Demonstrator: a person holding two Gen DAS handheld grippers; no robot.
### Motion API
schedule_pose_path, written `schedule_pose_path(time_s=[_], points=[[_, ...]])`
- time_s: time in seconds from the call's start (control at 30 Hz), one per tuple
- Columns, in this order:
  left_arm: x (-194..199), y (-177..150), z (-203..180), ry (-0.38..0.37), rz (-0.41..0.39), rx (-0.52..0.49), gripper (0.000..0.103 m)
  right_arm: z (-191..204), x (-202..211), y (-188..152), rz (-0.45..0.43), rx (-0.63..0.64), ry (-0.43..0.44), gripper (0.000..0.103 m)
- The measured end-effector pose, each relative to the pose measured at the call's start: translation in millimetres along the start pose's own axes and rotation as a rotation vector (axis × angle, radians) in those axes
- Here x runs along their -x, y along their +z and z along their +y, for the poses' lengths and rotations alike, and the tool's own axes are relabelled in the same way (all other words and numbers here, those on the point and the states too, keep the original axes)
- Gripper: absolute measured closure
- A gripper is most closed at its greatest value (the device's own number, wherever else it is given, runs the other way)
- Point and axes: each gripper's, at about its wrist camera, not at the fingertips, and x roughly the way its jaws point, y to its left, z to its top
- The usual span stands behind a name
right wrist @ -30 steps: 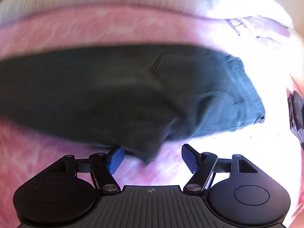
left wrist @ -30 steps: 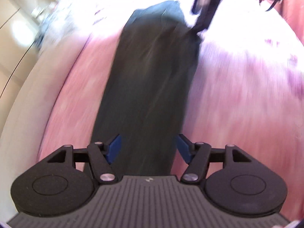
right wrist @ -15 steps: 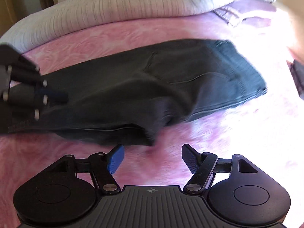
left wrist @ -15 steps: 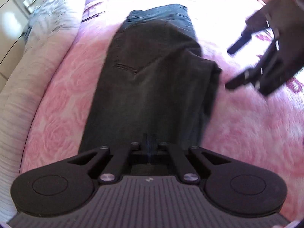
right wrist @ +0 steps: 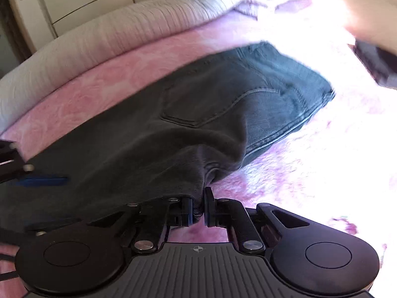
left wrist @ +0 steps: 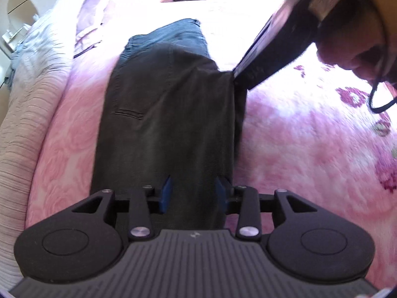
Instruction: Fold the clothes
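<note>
The jeans point(left wrist: 163, 124) lie lengthwise on the bed point(left wrist: 310, 149), legs stacked. The right gripper point(right wrist: 198, 207) pinches the crotch bulge; the left gripper point(left wrist: 193, 191) stands parted over the legs. Likely next: tucking that bulge flat.

Dark jeans point(right wrist: 198, 114) lie lengthwise across a bed covered by a pink rose-patterned bedspread point(right wrist: 99, 94). The right hand-held gripper point(right wrist: 197, 207) has its jaws closed on a bunched fold at the near edge of the denim, the fabric puckering up from the pinch. A back pocket faces up; the waistband end lies at right in strong sunlight. The left hand-held gripper's blue finger point(right wrist: 42, 181) rests over the denim at the left edge. A ribbed cream cover point(right wrist: 99, 37) runs behind.
</note>
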Motion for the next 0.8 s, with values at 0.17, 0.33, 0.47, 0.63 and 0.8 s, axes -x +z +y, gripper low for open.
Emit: schedule_pose_path(time_s=[0.17,0.33,0.47,0.63,0.8], points=[[-7,-3,-7,-0.014,0.017,-0.028,0.069,-22,-6,-11,0.066,-0.291,0.043,0.098],[-4,-1,-4,-0.013,0.013,-0.021,0.069,-21,-1,-1,0.088,-0.266,0.075,0.098],[4,5,-1,-0.010,-0.004,-0.013,0.068,-34,7,1,0.132,-0.236,0.091,0.097],[4,30,0,-0.011,-0.051,-0.017,0.064,-70,30,13,0.084,-0.221,0.055,0.060],[-24,57,7,-0.011,-0.014,0.019,0.059,-149,10,46,-0.009,-0.421,0.053,0.044]])
